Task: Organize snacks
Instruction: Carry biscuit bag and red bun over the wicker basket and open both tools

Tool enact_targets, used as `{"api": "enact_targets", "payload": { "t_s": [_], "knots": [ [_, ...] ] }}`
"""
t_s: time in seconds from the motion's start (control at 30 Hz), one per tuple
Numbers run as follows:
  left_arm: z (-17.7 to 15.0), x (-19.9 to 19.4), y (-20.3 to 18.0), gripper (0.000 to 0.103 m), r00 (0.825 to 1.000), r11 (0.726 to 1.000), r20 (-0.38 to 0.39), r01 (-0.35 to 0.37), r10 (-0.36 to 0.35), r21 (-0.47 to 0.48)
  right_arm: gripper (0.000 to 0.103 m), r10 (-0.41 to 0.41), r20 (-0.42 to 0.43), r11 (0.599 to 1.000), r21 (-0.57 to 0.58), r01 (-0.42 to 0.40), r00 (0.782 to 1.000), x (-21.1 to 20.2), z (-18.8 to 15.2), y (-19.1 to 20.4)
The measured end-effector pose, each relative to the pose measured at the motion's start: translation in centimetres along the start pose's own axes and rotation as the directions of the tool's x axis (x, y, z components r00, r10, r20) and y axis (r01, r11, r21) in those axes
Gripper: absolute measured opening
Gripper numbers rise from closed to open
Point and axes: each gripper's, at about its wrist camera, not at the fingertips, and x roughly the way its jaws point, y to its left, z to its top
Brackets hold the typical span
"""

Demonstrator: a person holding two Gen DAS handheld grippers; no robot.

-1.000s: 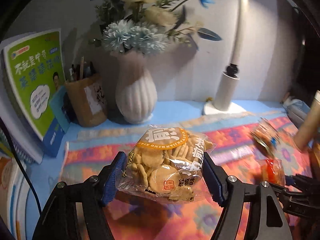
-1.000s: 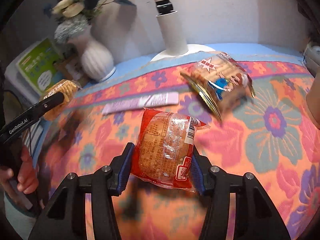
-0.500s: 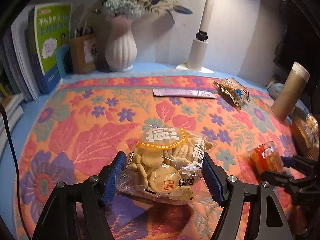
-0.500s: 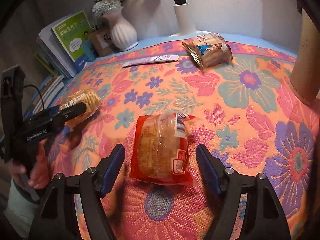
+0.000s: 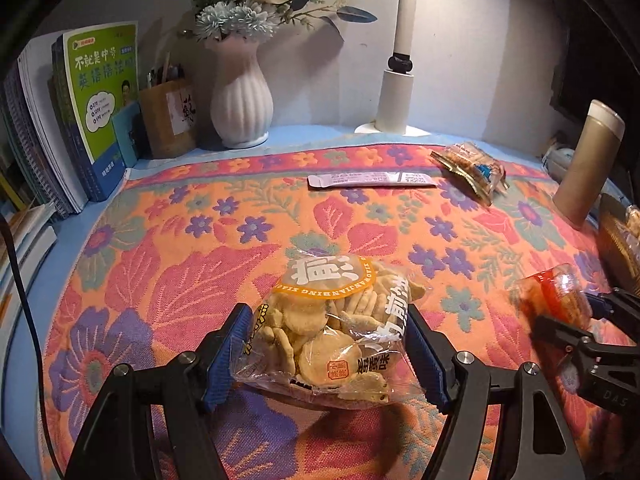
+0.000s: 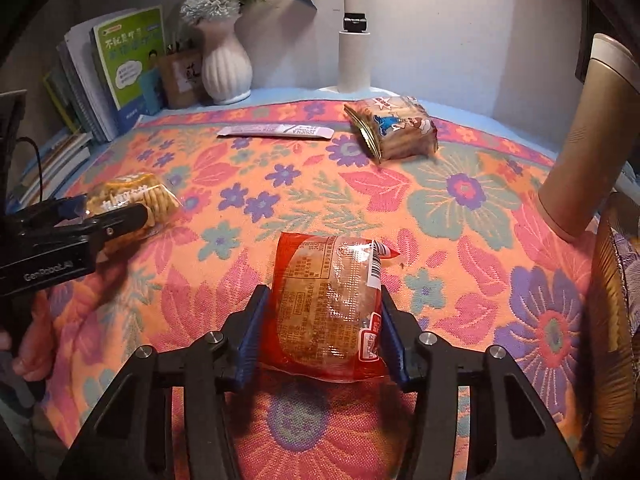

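My left gripper (image 5: pixel 326 344) is shut on a clear bag of small round crackers (image 5: pixel 332 332) with an orange label, held just above the flowered cloth (image 5: pixel 200 264). My right gripper (image 6: pixel 320 324) is shut on a red packet of cake (image 6: pixel 326 304) above the cloth. Each gripper shows in the other view: the right one with its red packet (image 5: pixel 554 296) at the left view's right edge, the left one with its crackers (image 6: pixel 132 200) at the right view's left. A biscuit pack (image 6: pixel 394 126) and a pale lilac sachet (image 6: pixel 276 131) lie at the cloth's far side.
A white vase of flowers (image 5: pixel 241 96), a pen holder (image 5: pixel 168 116) and standing books (image 5: pixel 96 112) line the back left. A white lamp post (image 5: pixel 398 96) stands at the back. A tan flask (image 6: pixel 588 136) and a woven basket rim (image 6: pixel 612 320) are at the right.
My right gripper, open around the red packet half a second ago, has shut on it. Both grippers have pulled back from the far wall toward the near side of the cloth.
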Motion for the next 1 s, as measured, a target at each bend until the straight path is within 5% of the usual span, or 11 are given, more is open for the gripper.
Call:
{"api": "enact_targets", "payload": {
  "t_s": [0.17,0.37,0.53,0.7,0.83,1.0],
  "knots": [
    [0.1,-1.6,-1.6,0.073,0.999,0.999,0.029,-0.03,0.029,0.039,0.049,0.087,0.067,0.995,0.044,-0.09,0.994,-3.1,-0.7,-0.6],
    [2.9,-6.6,-6.4,0.073,0.984,0.99,0.114,0.129,-0.134,0.054,0.049,0.104,0.178,0.982,0.139,-0.13,0.978,-10.1,-0.4,-4.5],
    [5.4,-10.6,-13.2,0.073,0.937,0.95,0.174,0.282,-0.303,0.136,0.049,-0.041,0.287,0.97,0.241,-0.03,0.957,-17.0,-0.2,-10.2],
    [6.4,-12.3,-21.0,0.073,0.896,0.892,0.154,0.37,-0.416,0.259,0.049,-0.244,0.27,0.924,0.356,0.139,0.931,-20.4,-1.0,-17.1],
    [6.0,-11.7,-26.5,0.073,0.874,0.847,0.11,0.418,-0.474,0.328,0.049,-0.314,0.229,0.859,0.483,0.172,0.922,-21.8,-2.7,-23.6],
    [4.4,-10.2,-32.7,0.073,0.868,0.795,0.056,0.423,-0.493,0.436,0.049,-0.341,0.195,0.815,0.55,0.185,0.92,-22.1,-3.7,-27.6]
  ]
}}
